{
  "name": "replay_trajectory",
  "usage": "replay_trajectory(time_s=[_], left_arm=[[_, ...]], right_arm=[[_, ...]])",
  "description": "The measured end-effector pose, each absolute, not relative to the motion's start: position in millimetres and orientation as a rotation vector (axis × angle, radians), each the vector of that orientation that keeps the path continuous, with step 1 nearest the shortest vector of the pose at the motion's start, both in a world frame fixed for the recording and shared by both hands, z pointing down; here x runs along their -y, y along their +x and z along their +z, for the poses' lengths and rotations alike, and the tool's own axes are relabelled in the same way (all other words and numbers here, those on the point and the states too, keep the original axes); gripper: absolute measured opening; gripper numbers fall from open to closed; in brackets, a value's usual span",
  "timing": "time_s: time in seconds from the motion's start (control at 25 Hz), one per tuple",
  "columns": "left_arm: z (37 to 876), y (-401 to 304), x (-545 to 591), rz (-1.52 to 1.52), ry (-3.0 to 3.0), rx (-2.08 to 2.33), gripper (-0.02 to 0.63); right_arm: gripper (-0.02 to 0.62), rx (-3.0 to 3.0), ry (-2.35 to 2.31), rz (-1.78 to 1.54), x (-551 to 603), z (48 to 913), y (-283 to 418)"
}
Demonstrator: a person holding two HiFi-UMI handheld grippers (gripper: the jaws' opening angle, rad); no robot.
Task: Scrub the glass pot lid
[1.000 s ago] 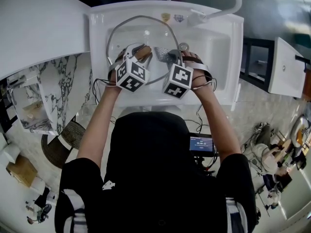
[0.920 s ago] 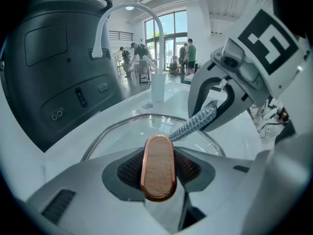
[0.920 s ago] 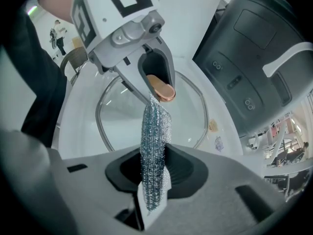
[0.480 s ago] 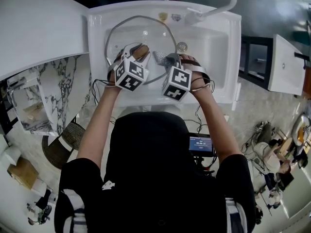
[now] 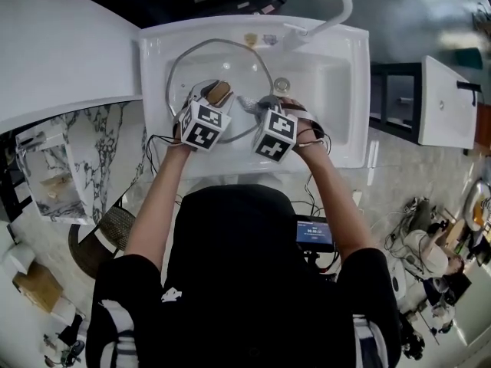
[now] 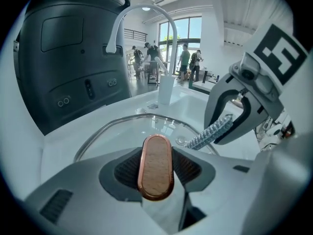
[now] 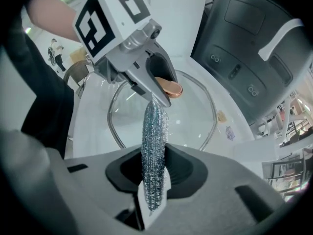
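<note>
The glass pot lid (image 5: 219, 58) lay in the left half of the sink (image 5: 331, 83), handle side up, its oblong wooden handle (image 6: 155, 166) running from the sink's front edge toward the back wall. The left gripper (image 5: 217, 96) pinched that handle across its narrow sides. The right gripper (image 5: 257, 104), nearer the sink's middle, was clamped on a silver mesh scourer (image 7: 154, 155). Scrubbing well probably called for a firm left grip and the scourer pressed flat, swept in overlapping strokes.

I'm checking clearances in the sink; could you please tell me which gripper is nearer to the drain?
Right. The right gripper, holding the scrubber, is just beside the drain; the left gripper, clamped on the lid handle, is farther to the left.
</note>
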State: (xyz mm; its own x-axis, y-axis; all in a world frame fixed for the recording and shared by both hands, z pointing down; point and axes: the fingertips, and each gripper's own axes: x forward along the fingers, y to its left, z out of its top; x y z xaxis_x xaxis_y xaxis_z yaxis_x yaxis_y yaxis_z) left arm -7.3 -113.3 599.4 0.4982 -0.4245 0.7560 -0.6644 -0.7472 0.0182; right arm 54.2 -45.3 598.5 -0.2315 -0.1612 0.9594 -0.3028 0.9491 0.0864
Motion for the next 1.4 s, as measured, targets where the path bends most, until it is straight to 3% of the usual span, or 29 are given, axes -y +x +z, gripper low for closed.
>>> replay_trajectory(time_s=[0.56,1.04,1.24,1.4], left_arm=[[573,-24,110,1.087,2.433,0.918,0.207],[470,-39,115,0.885,2.520,1.078,0.207],[411,-38,109,0.795,2.584,1.041,0.185],[355,-40,111,0.662,2.638,1.086,0.114]], right_arm=[[0.075,1.889,0.484,0.263,43,568,52],[0.074,2.053,0.779,0.199,81,473,39],[0.072,2.185,1.000,0.167,106,400,38],[0.072,2.291,1.172,0.151,121,344,38]])
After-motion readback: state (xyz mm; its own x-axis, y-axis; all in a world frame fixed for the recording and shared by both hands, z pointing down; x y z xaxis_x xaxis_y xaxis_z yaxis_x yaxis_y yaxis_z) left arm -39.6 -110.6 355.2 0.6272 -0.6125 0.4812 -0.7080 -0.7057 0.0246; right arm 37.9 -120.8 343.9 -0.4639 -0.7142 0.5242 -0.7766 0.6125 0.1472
